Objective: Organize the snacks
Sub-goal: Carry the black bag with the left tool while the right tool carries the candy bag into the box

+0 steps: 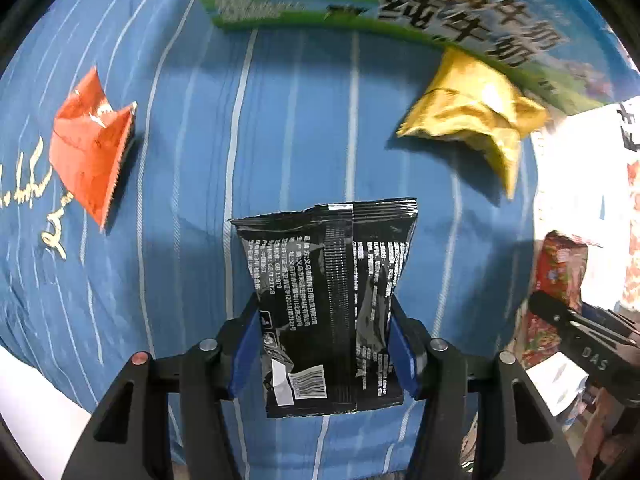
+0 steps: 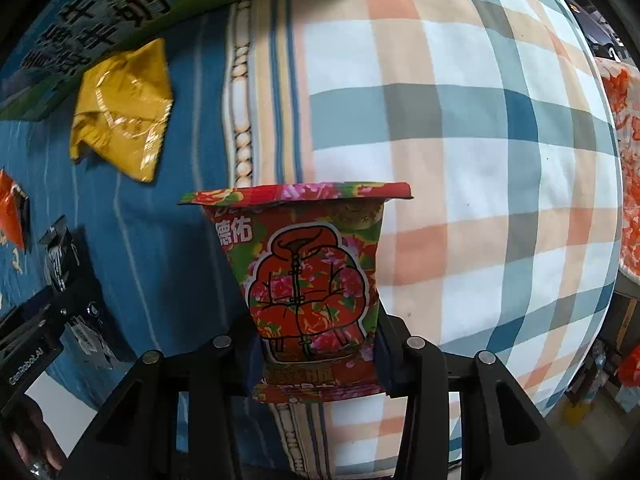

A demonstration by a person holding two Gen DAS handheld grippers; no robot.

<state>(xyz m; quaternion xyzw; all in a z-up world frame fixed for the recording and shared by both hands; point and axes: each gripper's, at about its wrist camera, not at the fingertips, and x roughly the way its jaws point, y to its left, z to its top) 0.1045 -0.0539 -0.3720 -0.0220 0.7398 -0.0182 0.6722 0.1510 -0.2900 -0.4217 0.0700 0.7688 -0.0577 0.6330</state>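
Note:
My left gripper [image 1: 325, 322] is shut on a black snack packet [image 1: 328, 304], held above the blue striped cloth [image 1: 192, 152]. A red-orange packet [image 1: 90, 144] lies on the cloth at the left and a yellow packet [image 1: 472, 116] at the upper right, beside a green and blue milk carton box [image 1: 360, 0]. My right gripper [image 2: 318, 344] is shut on a red floral snack packet [image 2: 308, 280]. In the right wrist view the yellow packet [image 2: 122, 108] lies upper left, and the left gripper with the black packet [image 2: 60, 260] shows at the left edge.
A plaid blanket [image 2: 480, 140] in blue, peach and white covers the right side. The milk box [image 2: 100, 12] runs along the far edge. The right gripper and its floral packet [image 1: 560, 276] show at the right edge of the left wrist view.

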